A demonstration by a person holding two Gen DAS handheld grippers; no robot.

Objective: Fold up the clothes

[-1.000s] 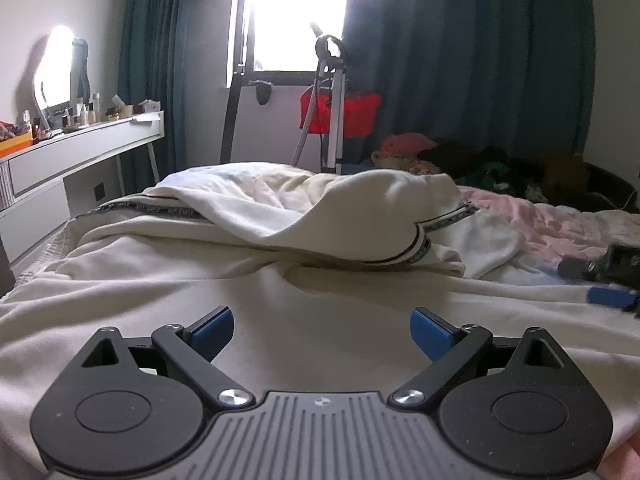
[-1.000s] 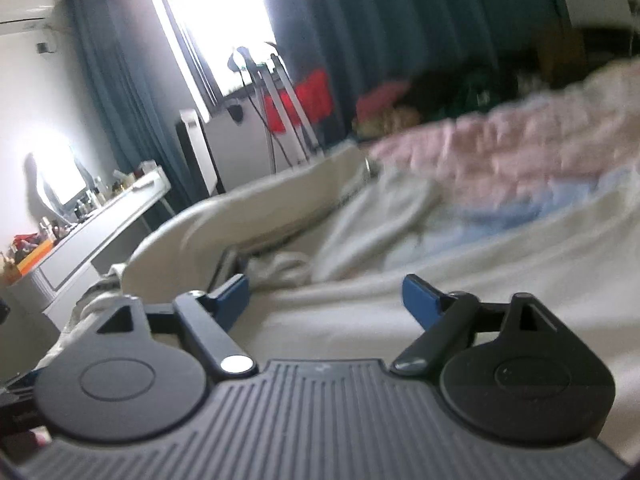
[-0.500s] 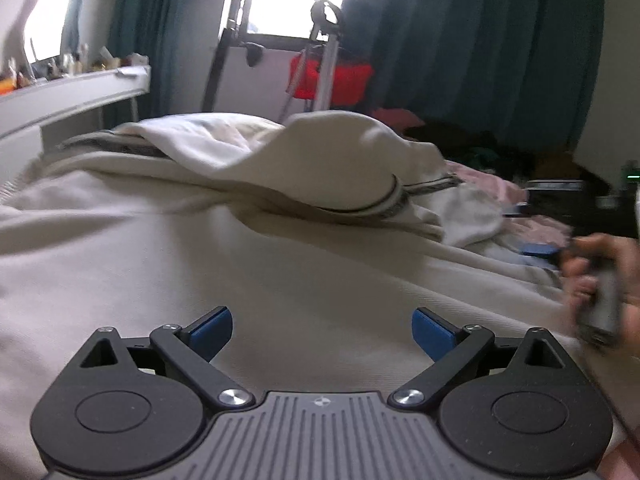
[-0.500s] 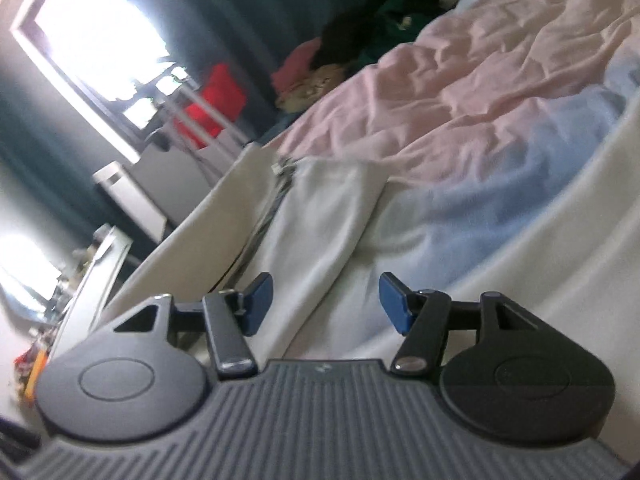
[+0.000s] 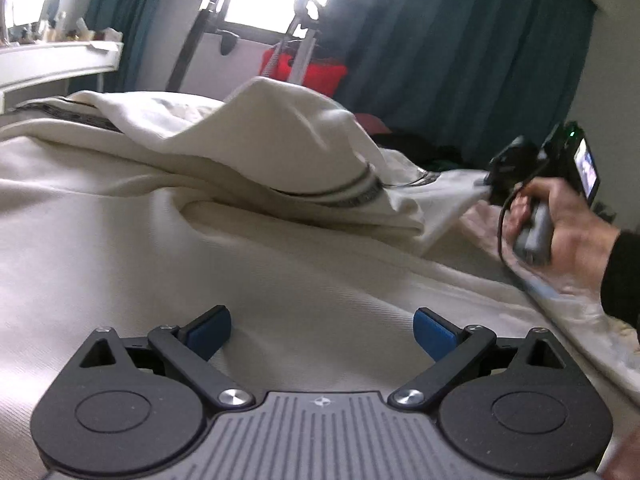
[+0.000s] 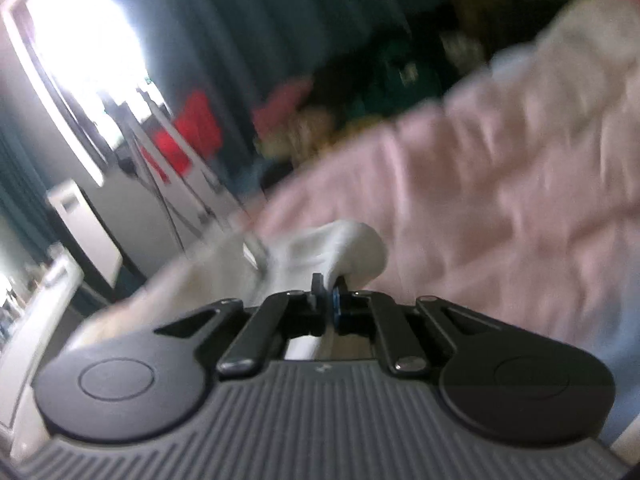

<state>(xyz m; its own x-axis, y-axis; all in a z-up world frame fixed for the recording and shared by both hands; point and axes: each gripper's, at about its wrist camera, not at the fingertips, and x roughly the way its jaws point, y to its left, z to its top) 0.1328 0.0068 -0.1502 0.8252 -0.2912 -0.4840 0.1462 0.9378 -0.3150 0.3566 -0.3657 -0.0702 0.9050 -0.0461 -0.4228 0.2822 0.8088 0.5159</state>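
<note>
Now the right gripper (image 6: 328, 304) has its fingers pressed together on a bunched fold of the cream garment (image 6: 340, 248), which rises just ahead of the tips beside the pink bedding (image 6: 500, 200). From the left view, the right hand (image 5: 560, 220) grips its handle at the garment's far corner. Meanwhile the left gripper (image 5: 322, 330) hovers low over the spread cloth, its blue pads (image 5: 210, 328) wide apart with nothing between them.

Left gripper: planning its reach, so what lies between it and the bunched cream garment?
In the left wrist view, only flat cream fabric lies between the open left gripper and the bunched cream garment.
</note>
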